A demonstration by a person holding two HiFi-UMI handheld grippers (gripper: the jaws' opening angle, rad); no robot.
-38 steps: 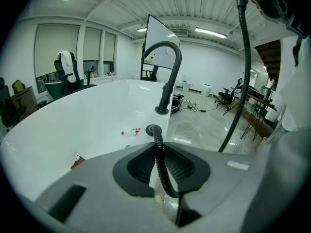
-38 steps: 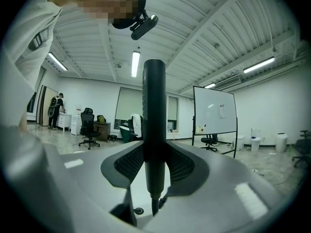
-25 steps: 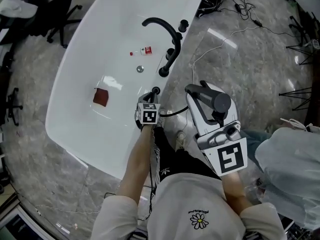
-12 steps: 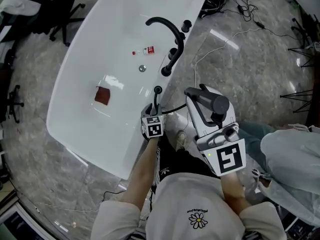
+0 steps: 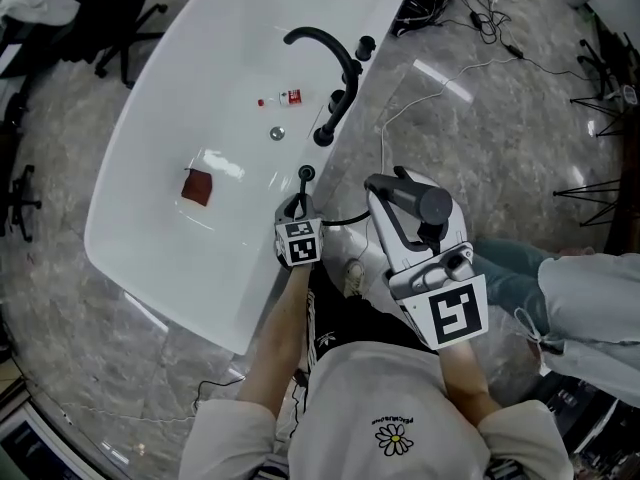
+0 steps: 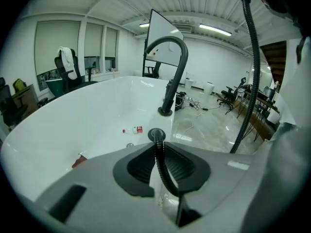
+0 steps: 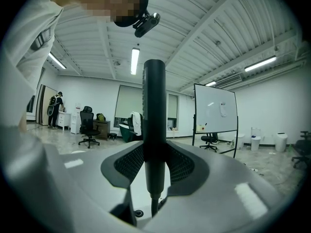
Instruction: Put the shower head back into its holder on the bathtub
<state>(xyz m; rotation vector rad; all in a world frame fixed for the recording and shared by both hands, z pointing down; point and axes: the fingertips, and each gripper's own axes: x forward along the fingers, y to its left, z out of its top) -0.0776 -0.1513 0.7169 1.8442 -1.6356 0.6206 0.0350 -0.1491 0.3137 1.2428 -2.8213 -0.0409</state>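
Nearest to me, my right gripper (image 5: 396, 190) points level over the grey floor (image 5: 470, 118), just off the bathtub's right rim. Its two jaws are clamped on the one shower head (image 7: 154, 110), a black wand that stands upright between the pads, clear of the tub. One black ribbed hose (image 5: 345, 220) runs from under it across to my left gripper (image 5: 300, 206).

The left gripper tilts down at the right rim. Its jaws have just been closing and now stand narrow, pinching that hose between the pads. Just past their tips the hose goes into the one holder (image 6: 156, 134), a round black collar set in the rim. Only the hose sits in the holder; the shower head is well short of it, in my right gripper.

Farther along the same rim of the white bathtub (image 5: 150, 138) stands one black faucet (image 5: 322, 48), its spout arching over the basin. One black knob (image 5: 366, 46) sits beyond it on the rim.

Three things show on the tub's bottom:
- one dark red patch (image 5: 197, 186), nearest me
- one round metal drain (image 5: 278, 134), near the middle
- one small bottle (image 5: 285, 98) with a red label, lying just beyond the drain

Past the tub's far left corner is one black office chair (image 5: 125, 13). Off its far right corner, cables (image 5: 470, 13) lie on the floor. One whiteboard (image 7: 215, 111) stands across the room.
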